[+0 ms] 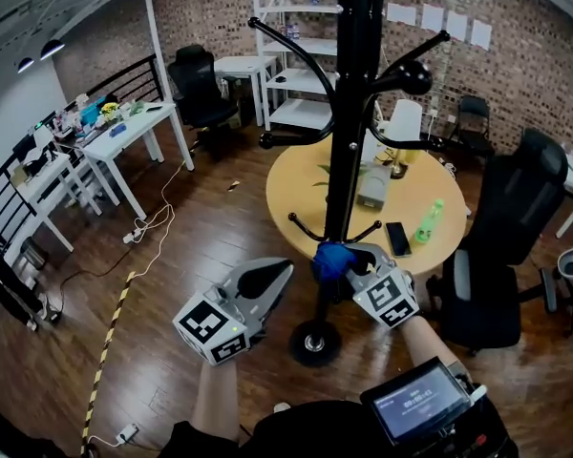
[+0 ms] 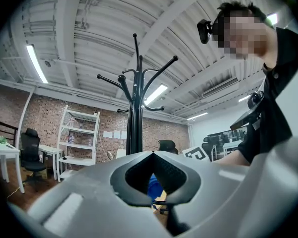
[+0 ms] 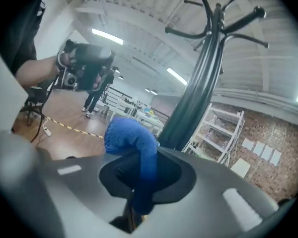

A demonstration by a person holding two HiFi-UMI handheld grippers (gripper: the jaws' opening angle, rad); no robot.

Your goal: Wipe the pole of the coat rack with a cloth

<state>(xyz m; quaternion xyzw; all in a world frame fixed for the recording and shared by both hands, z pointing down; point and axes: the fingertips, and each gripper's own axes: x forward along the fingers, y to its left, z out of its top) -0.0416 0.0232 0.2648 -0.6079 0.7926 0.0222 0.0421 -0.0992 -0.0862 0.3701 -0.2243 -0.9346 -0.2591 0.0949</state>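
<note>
Blue cloth [image 3: 131, 139] is clamped in the jaws of the right gripper [image 3: 139, 175]. It is bunched just ahead of the tips and looks pressed against the low part of the coat rack pole [image 1: 348, 141], above the base [image 1: 315, 343]. The left gripper [image 1: 271, 278] is held just left of the pole, jaws together, nothing gripped. For a clean wipe, a firm clamp is needed, the wad is best placed between tips and pole, and long strokes are best run along the pole, clear of the low hooks [image 1: 304, 227].
</note>
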